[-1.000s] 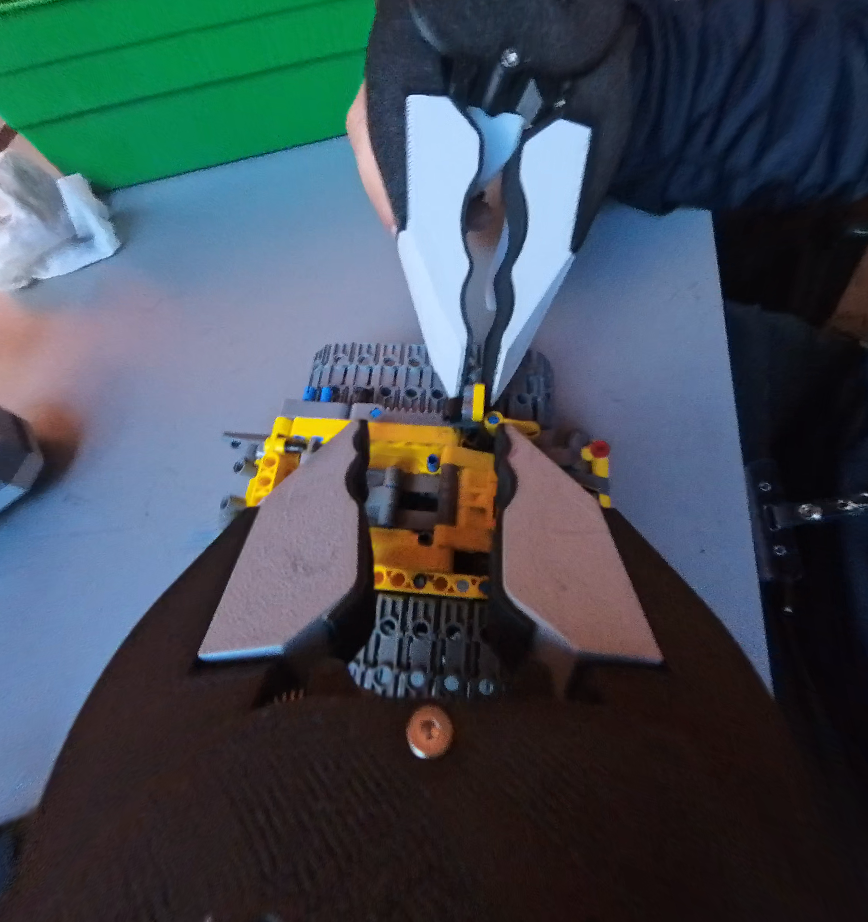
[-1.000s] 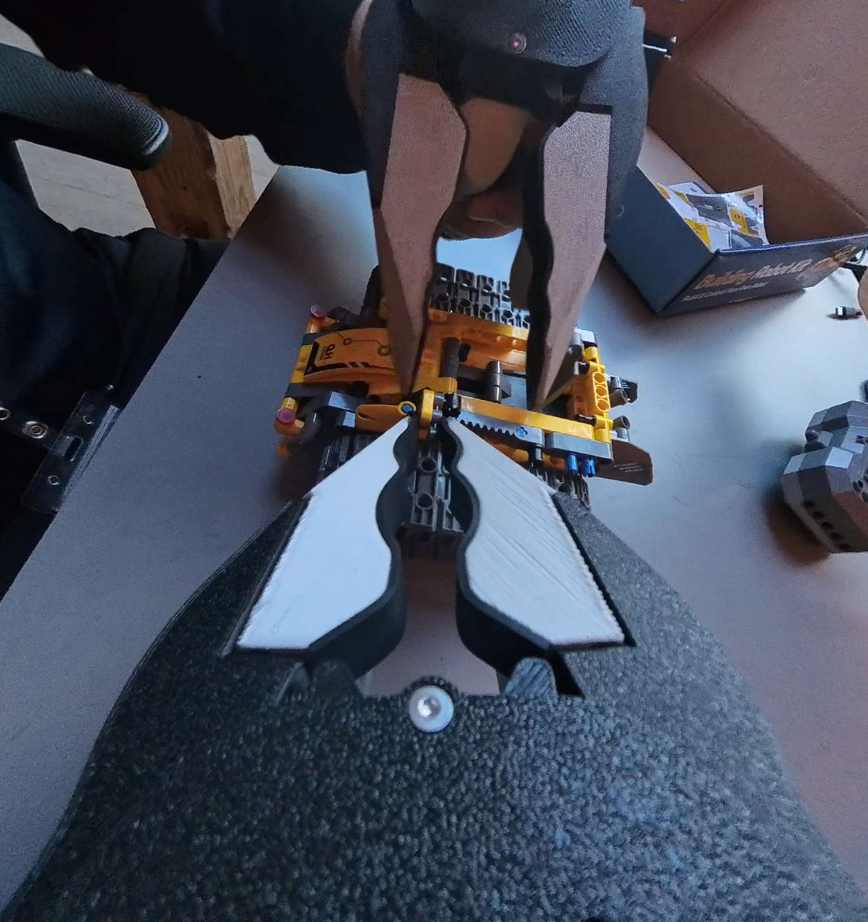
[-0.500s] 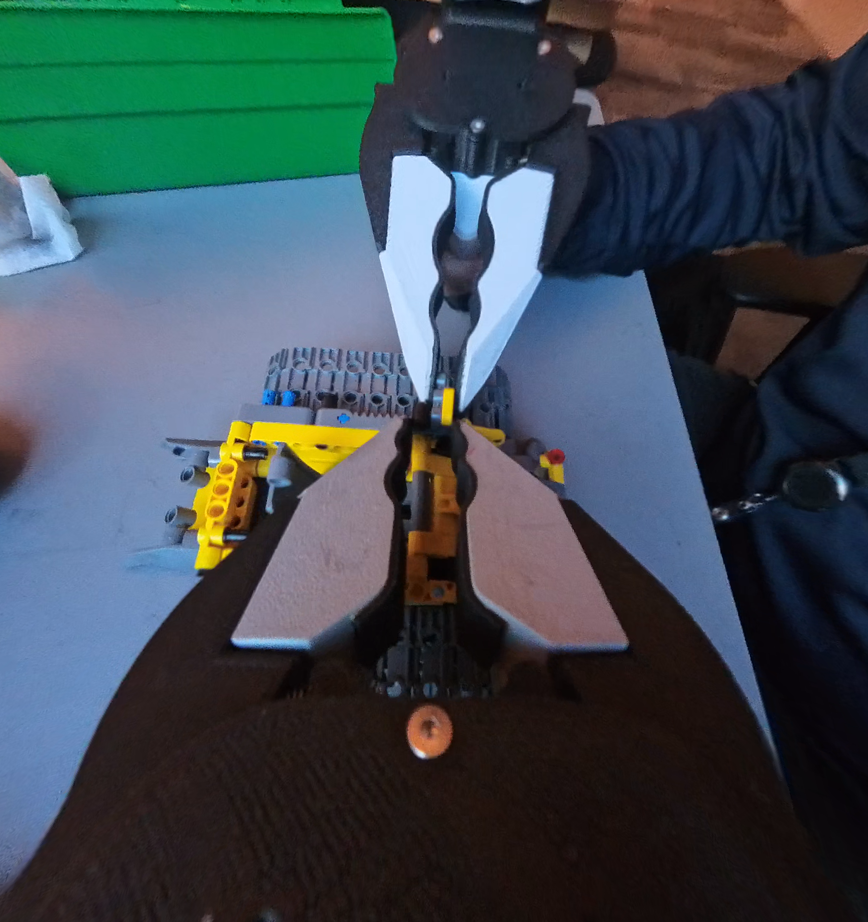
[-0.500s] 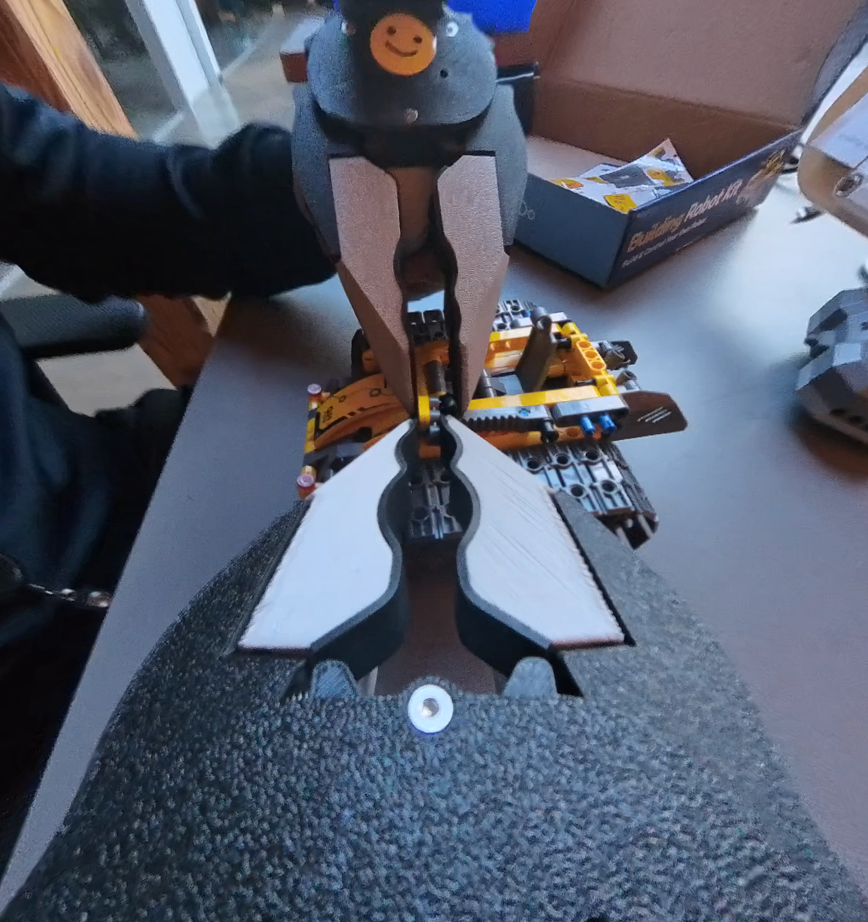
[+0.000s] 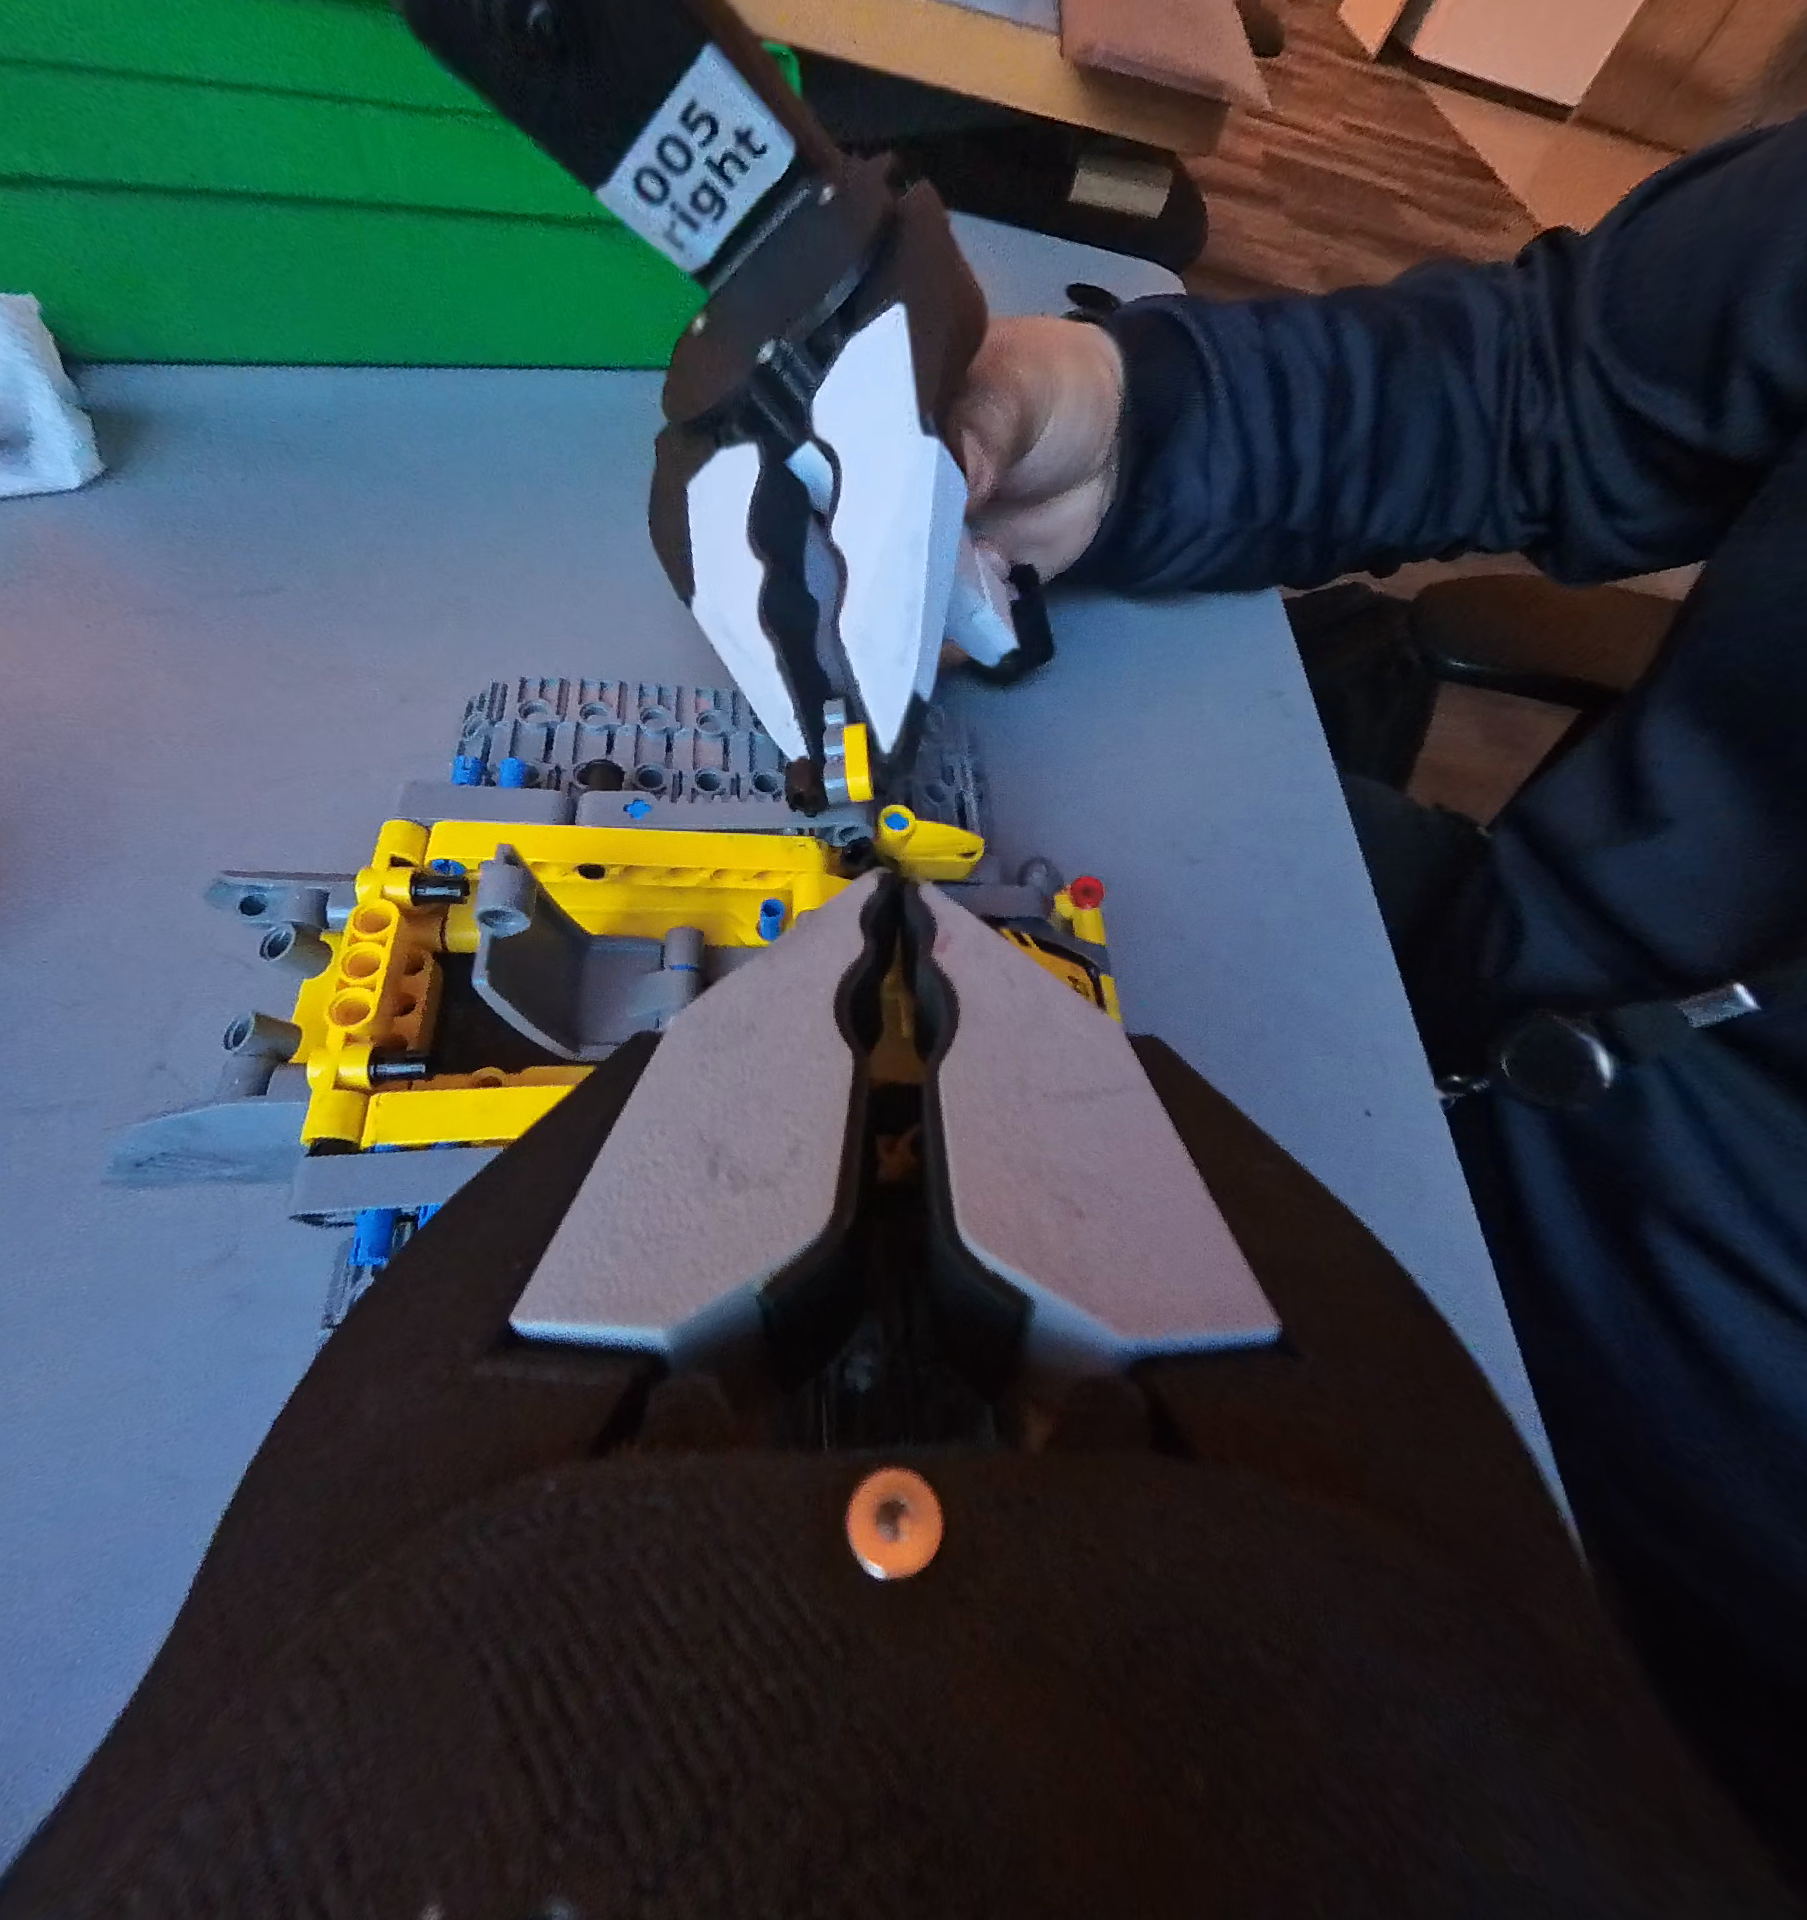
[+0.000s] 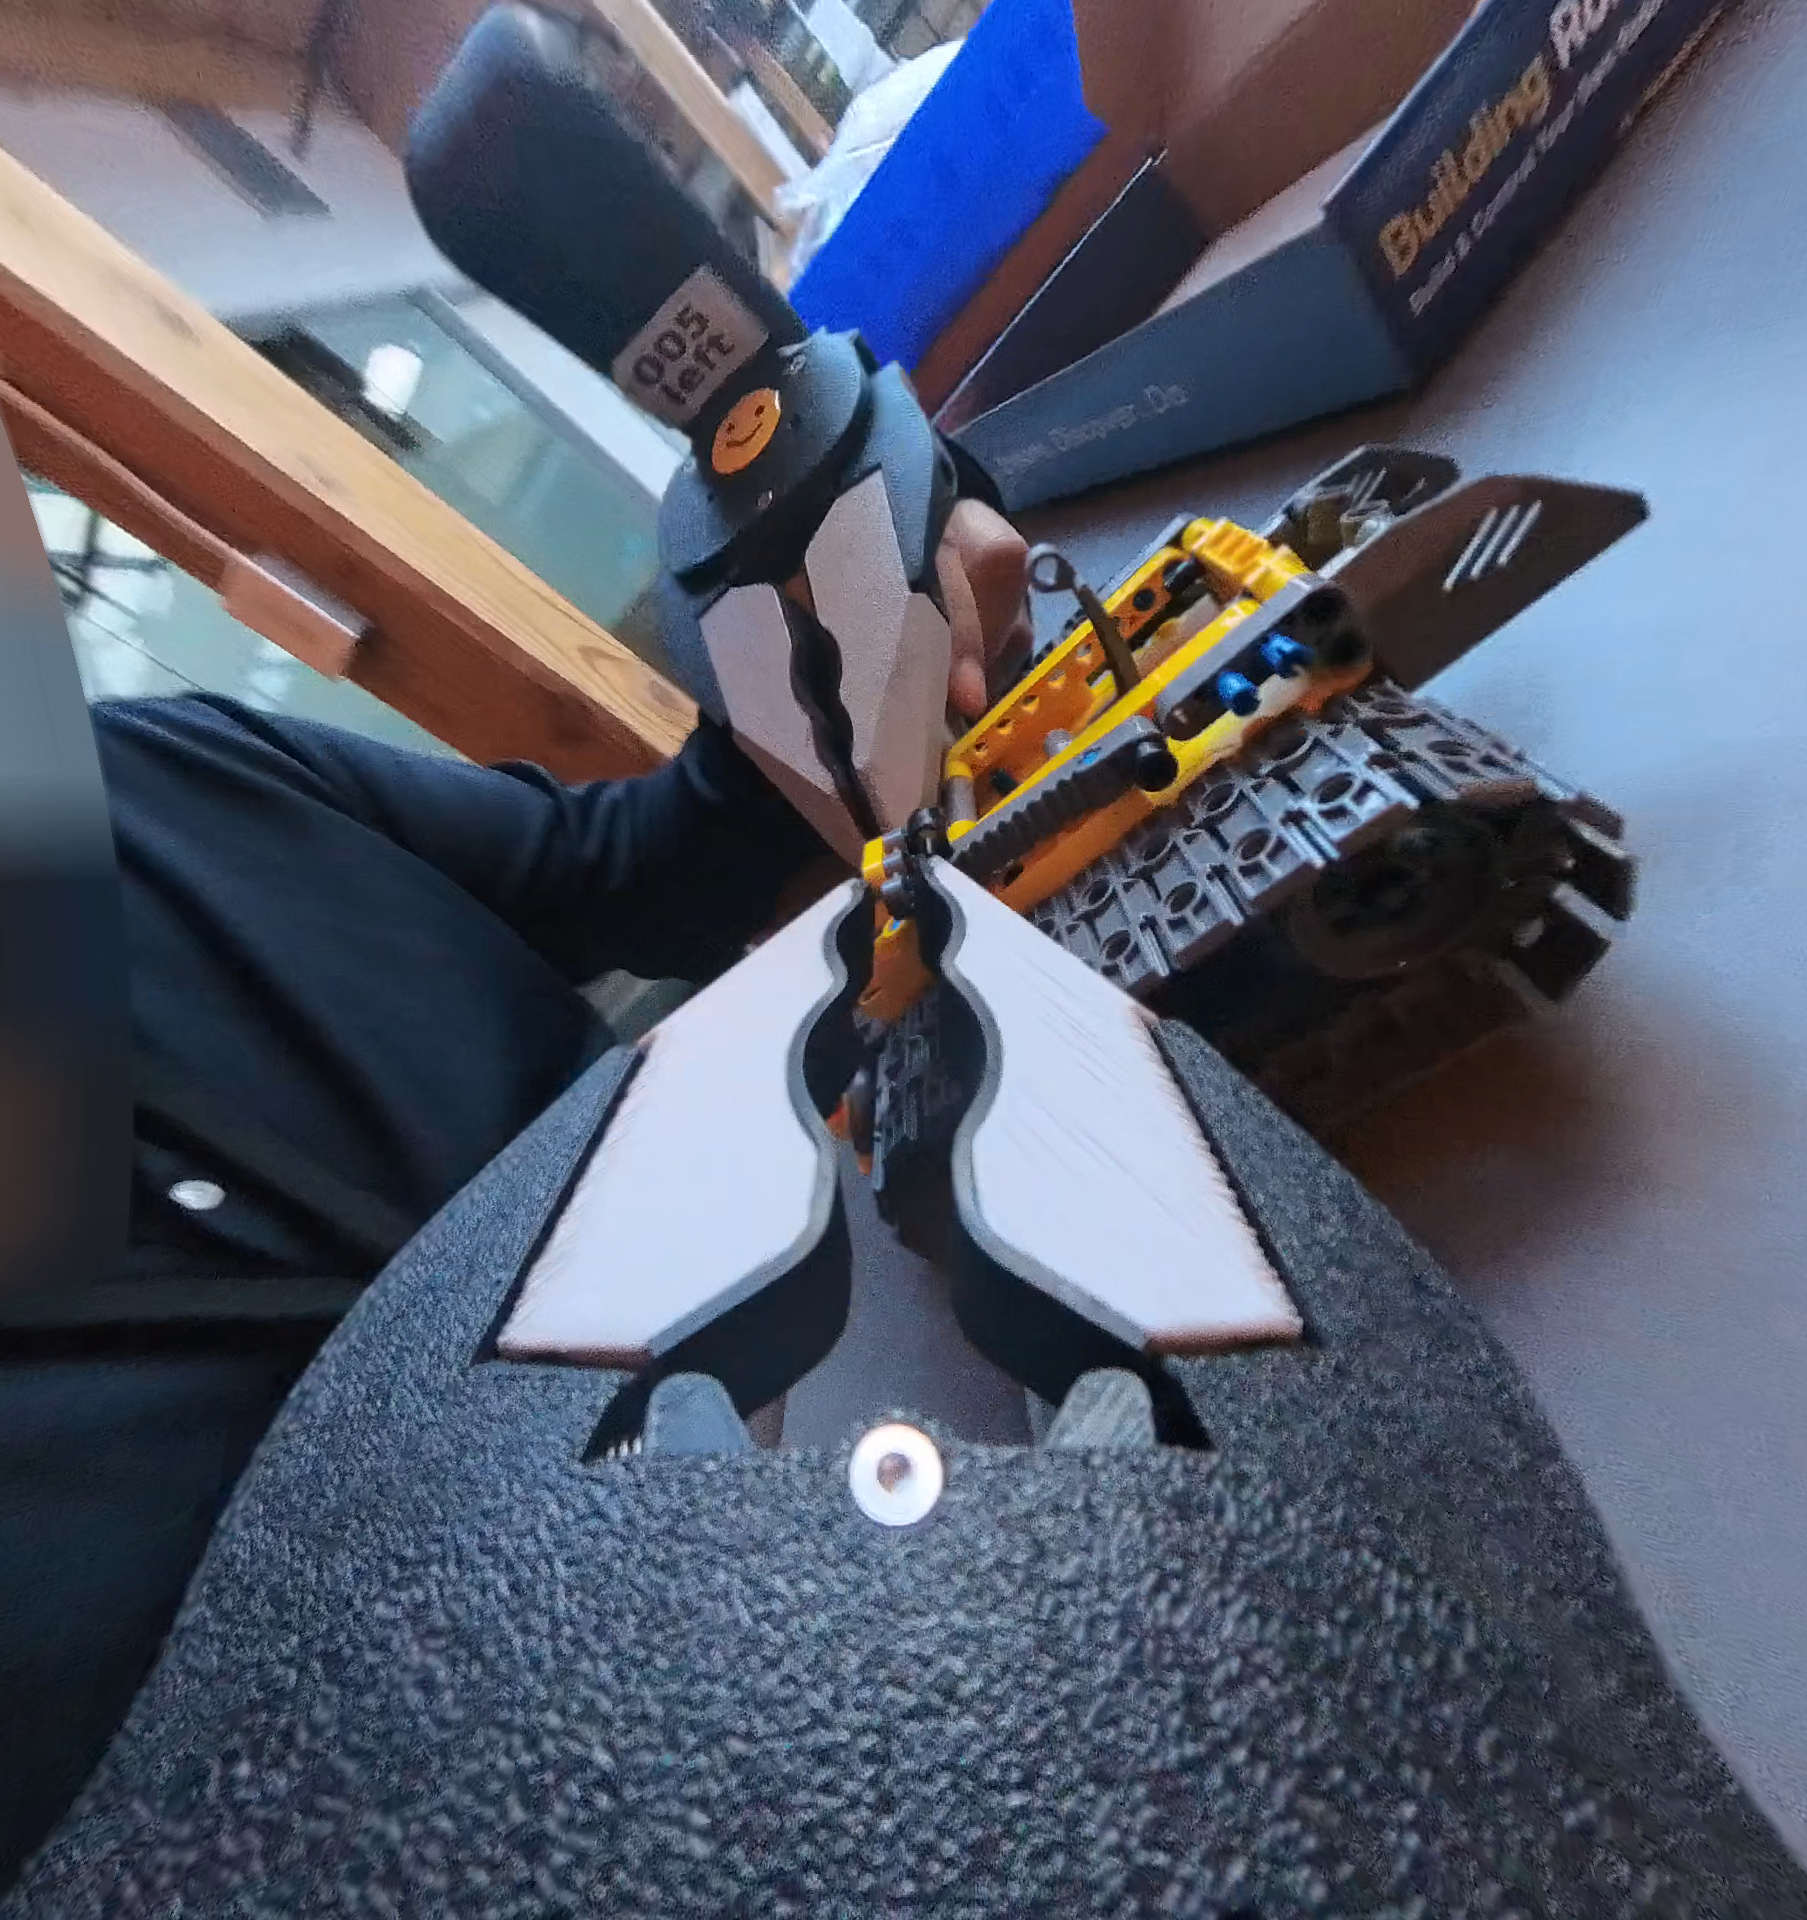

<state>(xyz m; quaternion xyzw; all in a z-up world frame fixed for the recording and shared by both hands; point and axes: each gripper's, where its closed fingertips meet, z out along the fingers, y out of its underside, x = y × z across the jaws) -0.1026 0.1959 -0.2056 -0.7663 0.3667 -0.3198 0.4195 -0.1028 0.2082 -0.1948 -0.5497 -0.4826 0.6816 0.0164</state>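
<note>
A yellow and grey tracked brick vehicle (image 5: 608, 894) stands on the grey table (image 5: 255, 644); it also shows in the right wrist view (image 6: 1242, 769). My left gripper (image 5: 894, 883), with brown fingers, is shut, its tips at the vehicle's rear corner beside a yellow connector (image 5: 925, 836). I cannot tell whether it pinches anything. My right gripper (image 6: 904, 873), with white fingers, is shut on a small yellow and grey piece (image 5: 845, 753) at that same corner. It comes down from above in the left wrist view (image 5: 837, 774). The two grippers' tips almost meet (image 6: 863, 831).
A green crate (image 5: 255, 208) stands behind the table and a white bag (image 5: 5, 416) lies far left. A dark blue box (image 6: 1398, 260) stands behind the vehicle. A person's dark sleeve (image 5: 1450, 416) and the table's right edge (image 5: 1398, 935) are close by. My two grippers' fingertips are within a few centimetres of each other.
My left gripper's fingers closed from wide open to shut and shifted to the vehicle's rear corner. My right gripper kept its grip and tilted over; its view now sees the vehicle from the side.
</note>
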